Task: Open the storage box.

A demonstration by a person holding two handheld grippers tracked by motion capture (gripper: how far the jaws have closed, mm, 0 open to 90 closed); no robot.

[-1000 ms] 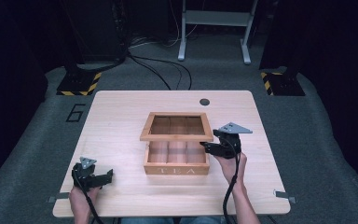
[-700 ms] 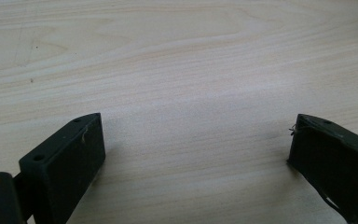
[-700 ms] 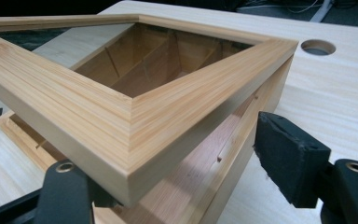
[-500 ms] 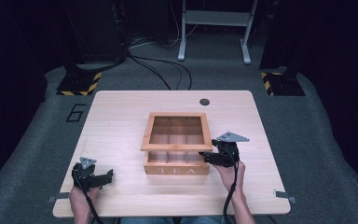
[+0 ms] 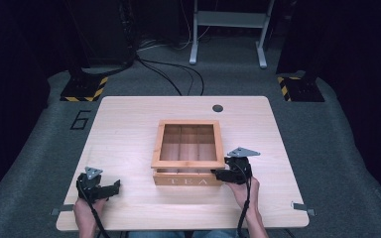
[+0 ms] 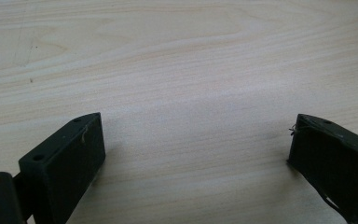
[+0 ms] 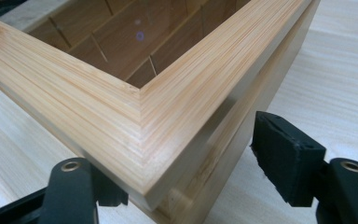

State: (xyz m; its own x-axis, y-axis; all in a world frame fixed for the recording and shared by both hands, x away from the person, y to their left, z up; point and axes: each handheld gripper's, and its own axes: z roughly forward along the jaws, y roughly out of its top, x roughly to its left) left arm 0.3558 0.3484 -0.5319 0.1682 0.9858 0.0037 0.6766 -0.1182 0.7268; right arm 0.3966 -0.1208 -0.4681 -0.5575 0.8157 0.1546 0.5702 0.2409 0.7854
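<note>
Sitting mid-table (image 5: pixel 129 124) in the high view, one wooden box (image 5: pixel 188 154), open top, "TEA" lettered on the near wall; that lettering is hidden in the right gripper view, where inner dividers show close. Two grippers: right gripper (image 5: pixel 217 174) at the box's near right corner, jaws apart, straddling it; left gripper (image 5: pixel 115 186) well apart, jaws apart over bare wood

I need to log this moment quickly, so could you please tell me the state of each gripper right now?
Left gripper: open, holding nothing, low over the bare table.
Right gripper: open, fingers straddling the near right corner of the wooden tea box, not clamped.
</note>
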